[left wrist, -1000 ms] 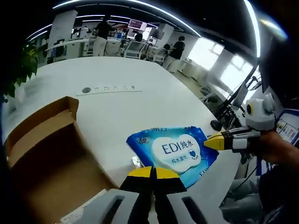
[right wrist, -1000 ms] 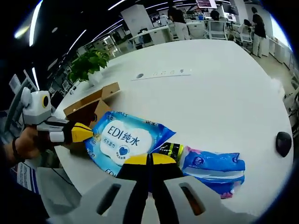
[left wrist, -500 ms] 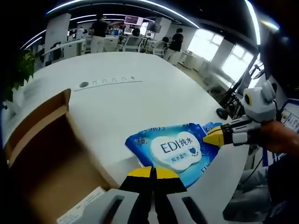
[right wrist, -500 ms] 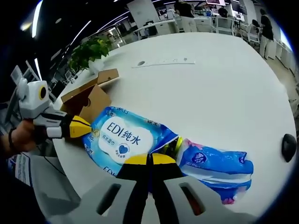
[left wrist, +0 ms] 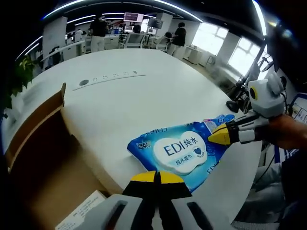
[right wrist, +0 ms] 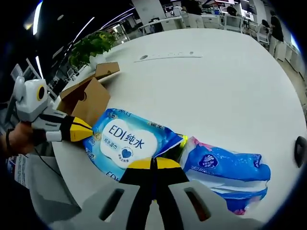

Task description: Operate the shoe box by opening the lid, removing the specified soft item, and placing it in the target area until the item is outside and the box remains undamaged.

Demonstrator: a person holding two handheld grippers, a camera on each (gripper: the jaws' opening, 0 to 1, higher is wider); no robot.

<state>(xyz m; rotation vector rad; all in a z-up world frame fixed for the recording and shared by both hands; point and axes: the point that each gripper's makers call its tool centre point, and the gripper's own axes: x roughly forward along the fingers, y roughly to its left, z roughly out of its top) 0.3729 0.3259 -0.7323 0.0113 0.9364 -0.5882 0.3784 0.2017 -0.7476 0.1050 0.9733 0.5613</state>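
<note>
Wipes pack (left wrist: 180, 153) has slid clear of box (left wrist: 43, 158).

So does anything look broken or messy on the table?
Nothing looks broken or spilled. The blue wipes pack lies flat on the white table, pinched at opposite edges by the two hand-held grippers. The cardboard box stands open beside it, and a second blue pack lies nearby.

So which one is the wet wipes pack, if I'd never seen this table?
Start at the big white table and find the open cardboard box near its edge. Beside it lies the wipes pack, a flat blue packet with a white cloud-shaped label reading EDI, unlike the tissue pack next to it, which has a small oval logo.
</note>
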